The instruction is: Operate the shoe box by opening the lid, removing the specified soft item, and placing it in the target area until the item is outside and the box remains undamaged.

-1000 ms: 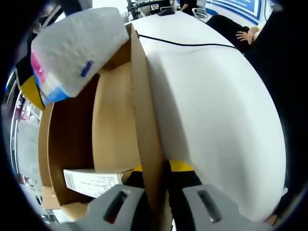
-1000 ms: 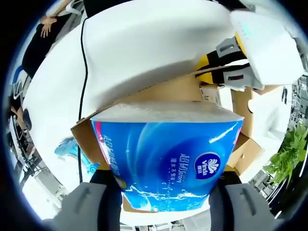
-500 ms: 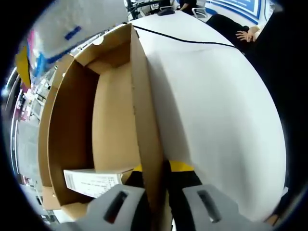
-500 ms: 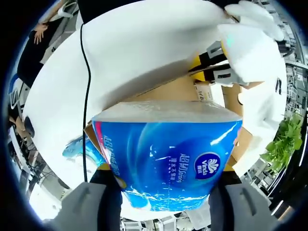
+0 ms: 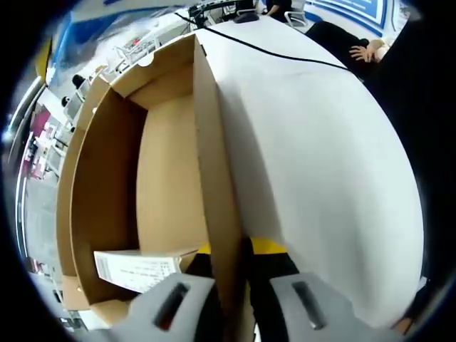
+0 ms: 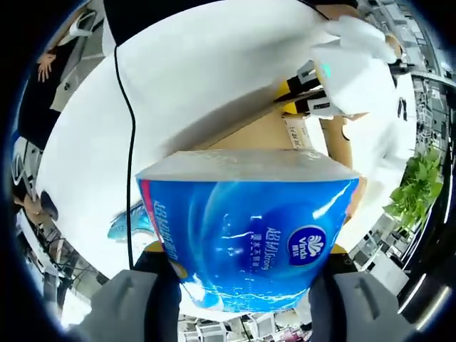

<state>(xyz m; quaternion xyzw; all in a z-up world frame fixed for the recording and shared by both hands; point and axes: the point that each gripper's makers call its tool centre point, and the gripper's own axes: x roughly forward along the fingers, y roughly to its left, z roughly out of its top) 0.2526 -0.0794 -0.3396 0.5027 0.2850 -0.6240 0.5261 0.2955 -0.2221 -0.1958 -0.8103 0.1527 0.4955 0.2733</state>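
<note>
Left tongs [image 5: 235, 303] pinch the shoe box [image 5: 214, 178] wall, apparently to steady it on the white worktop [image 5: 320, 164], while right tongs [image 6: 242, 299] clamp the blue tissue pack [image 6: 249, 235] high above the box, ready to set down.

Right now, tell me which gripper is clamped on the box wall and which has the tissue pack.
The left gripper straddles the open box's side wall, one jaw inside, one outside. The right gripper holds the blue tissue pack between its jaws, lifted above the box.
</note>
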